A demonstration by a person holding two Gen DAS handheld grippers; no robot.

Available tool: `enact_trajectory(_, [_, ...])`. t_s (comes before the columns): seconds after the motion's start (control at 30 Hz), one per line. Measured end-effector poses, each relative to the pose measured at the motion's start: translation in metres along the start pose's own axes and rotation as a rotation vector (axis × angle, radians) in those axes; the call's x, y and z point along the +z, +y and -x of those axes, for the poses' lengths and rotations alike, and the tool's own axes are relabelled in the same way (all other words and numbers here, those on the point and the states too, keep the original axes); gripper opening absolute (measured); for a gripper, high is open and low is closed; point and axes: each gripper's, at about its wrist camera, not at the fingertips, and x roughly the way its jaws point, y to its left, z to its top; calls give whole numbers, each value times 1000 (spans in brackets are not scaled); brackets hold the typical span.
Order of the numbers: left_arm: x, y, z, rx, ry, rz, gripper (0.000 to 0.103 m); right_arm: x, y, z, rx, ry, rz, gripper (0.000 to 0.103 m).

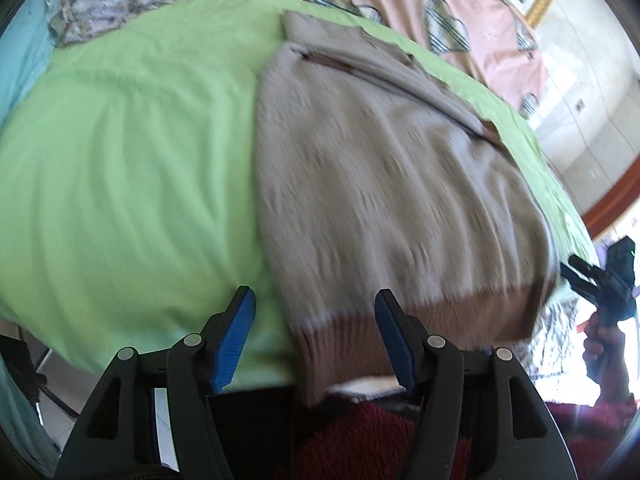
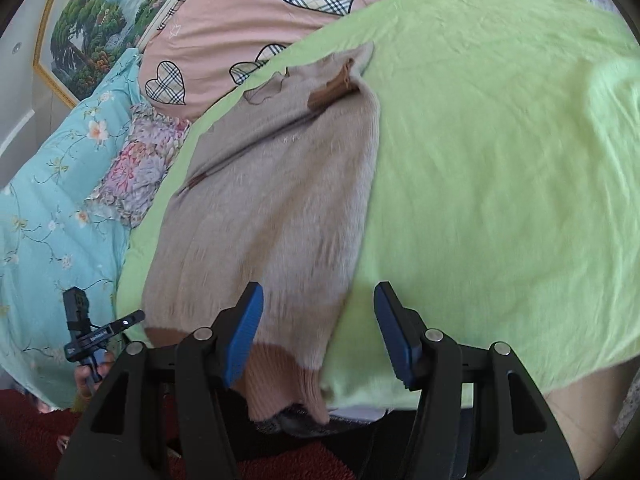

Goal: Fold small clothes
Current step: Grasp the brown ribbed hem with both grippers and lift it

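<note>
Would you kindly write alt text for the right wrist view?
A beige sweater lies on a green blanket, its brown hem hanging over the near edge. The open right gripper hovers over that hem, holding nothing.

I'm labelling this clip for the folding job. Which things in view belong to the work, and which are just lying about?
Part of the job:
- beige sweater, spread out
- green cloth under it
- left gripper, open
- right gripper, open

Just lying about:
- pink heart-print bedding
- blue floral quilt
- framed landscape picture
</note>
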Motion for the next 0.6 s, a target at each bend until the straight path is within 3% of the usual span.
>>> enact_trajectory(0.2, [-13, -9, -16, -104, 58, 6, 60, -14, 10, -27, 169, 73, 39, 56])
enact_trajectory(0.3, [-11, -6, -15, -132, 55, 23, 60, -18, 11, -39, 212, 91, 20, 43])
enact_trajectory(0.37, [-12, 0, -14, -152, 55, 47, 54, -21, 8, -41, 224, 91, -2, 31])
enact_trajectory(0.4, [-11, 2, -14, -150, 56, 51, 45, -22, 5, -40, 222, 90, -9, 24])
enact_trajectory(0.43, [-11, 5, -13, -140, 57, 54, 31, -23, 2, -39, 208, 88, -11, 8])
enact_trajectory(0.5, [-10, 10, -11, -131, 62, 56, 15, -24, -6, -27, 185, 61, -17, 8])
enact_trajectory(0.6, [-7, 8, -5, -152, 57, 38, 8, -21, -20, -5, 164, 16, -42, 8])
